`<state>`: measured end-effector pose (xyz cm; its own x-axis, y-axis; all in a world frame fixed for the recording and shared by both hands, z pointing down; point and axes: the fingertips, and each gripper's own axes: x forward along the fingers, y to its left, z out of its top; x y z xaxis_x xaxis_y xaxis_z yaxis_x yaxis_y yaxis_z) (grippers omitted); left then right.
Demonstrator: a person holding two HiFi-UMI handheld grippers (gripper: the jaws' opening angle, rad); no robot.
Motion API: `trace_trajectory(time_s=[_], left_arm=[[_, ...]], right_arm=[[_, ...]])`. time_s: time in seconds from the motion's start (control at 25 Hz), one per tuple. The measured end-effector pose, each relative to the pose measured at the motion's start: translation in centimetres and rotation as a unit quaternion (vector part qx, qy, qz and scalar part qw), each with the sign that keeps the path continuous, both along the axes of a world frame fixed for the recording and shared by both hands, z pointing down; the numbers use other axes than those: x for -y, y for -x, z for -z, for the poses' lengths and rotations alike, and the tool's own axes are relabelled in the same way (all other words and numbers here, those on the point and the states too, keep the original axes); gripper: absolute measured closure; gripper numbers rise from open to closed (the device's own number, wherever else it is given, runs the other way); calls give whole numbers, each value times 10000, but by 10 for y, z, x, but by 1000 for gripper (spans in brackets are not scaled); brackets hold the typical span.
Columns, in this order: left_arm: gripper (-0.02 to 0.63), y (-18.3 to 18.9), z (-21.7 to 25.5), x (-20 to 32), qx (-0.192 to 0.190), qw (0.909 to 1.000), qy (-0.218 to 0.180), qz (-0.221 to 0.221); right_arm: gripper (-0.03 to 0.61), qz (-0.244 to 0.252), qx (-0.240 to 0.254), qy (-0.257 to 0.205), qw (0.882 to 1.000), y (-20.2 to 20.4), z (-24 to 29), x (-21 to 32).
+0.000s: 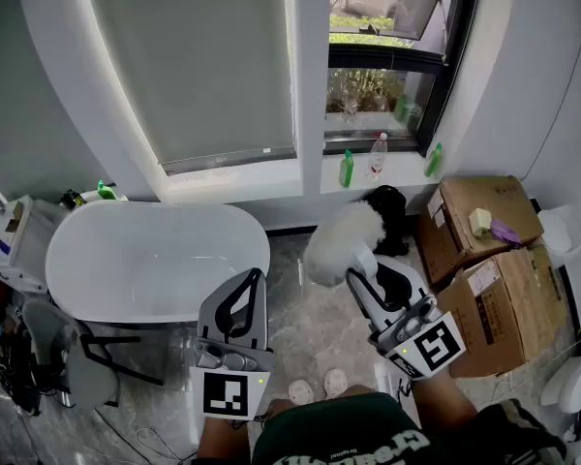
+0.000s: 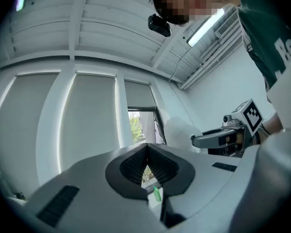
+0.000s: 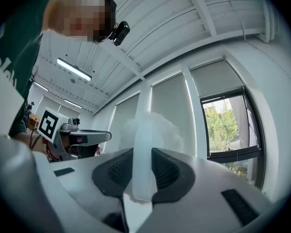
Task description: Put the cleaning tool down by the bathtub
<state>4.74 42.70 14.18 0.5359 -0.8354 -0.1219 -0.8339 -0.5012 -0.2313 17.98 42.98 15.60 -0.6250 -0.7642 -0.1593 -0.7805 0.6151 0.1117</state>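
The cleaning tool is a fluffy white duster head (image 1: pixel 341 240) on a pale translucent handle (image 3: pixel 143 164). My right gripper (image 1: pixel 360 277) is shut on that handle and holds the head up over the marble floor, right of the bathtub. The white oval bathtub (image 1: pixel 77 235) stands at the left under the blind. My left gripper (image 1: pixel 252 277) hovers by the tub's right end with its fingertips together and nothing between them. In the left gripper view the right gripper (image 2: pixel 199 140) and the duster head (image 2: pixel 179 130) show at the right.
Two cardboard boxes (image 1: pixel 484 250) stand at the right, with a black bag (image 1: pixel 392 216) beside them under the window. Bottles (image 1: pixel 347 168) line the sill. A grey chair (image 1: pixel 73 356) sits in front of the tub, and my slippered feet (image 1: pixel 318 387) are on the floor.
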Motion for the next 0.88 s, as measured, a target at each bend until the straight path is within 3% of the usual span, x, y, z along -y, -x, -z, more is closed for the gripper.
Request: trace_trajectory(time_s=[0.88], left_arm=[[604,-8,0,10,-19,9999,104,23]], right_arm=[[477,37,154,122,9998,-5,-6,8]])
